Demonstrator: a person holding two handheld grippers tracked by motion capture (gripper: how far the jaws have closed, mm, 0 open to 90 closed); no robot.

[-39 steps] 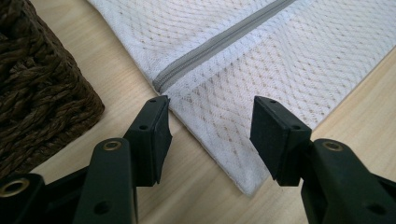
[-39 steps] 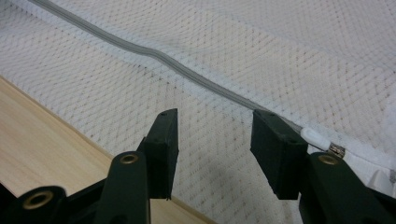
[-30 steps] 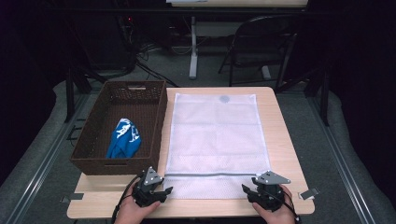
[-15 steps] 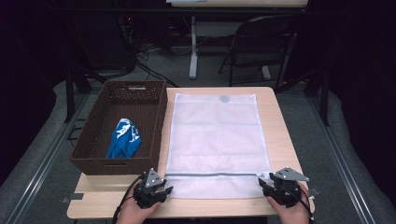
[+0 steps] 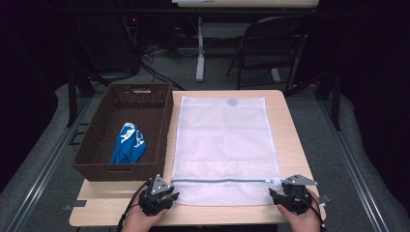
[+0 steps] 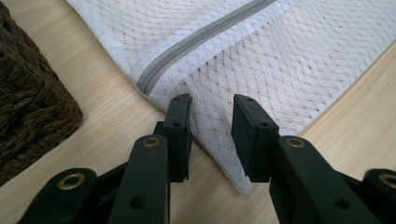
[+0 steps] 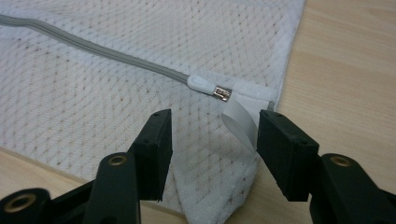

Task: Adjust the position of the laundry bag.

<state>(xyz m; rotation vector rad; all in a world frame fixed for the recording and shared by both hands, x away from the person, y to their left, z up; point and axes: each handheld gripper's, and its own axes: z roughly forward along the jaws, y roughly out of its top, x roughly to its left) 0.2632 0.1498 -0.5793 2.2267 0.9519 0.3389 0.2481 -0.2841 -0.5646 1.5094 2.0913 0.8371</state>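
Observation:
A white mesh laundry bag (image 5: 225, 140) lies flat on the wooden table (image 5: 290, 125), its grey zipper (image 5: 222, 181) running across near the front edge. My left gripper (image 5: 169, 195) sits at the bag's near-left corner. Its jaws have just been closing and straddle the mesh corner (image 6: 211, 105) below the zipper end (image 6: 154, 79), with a gap still showing at the pads. My right gripper (image 5: 278, 195) is at the near-right corner, open (image 7: 212, 121) over the mesh. The zipper pull (image 7: 205, 85) lies just ahead, and a white tab (image 7: 240, 123) curls beside the right-hand jaw.
A brown wicker basket (image 5: 121, 171) stands left of the bag and holds a blue cloth (image 5: 128, 145). Its corner (image 6: 32, 107) is close to my left gripper. A chair (image 5: 270, 43) and cables are on the floor beyond the table.
My right gripper has slid to the right along the table's front edge, reaching the bag's near-right corner. The left hand has stayed where it was.

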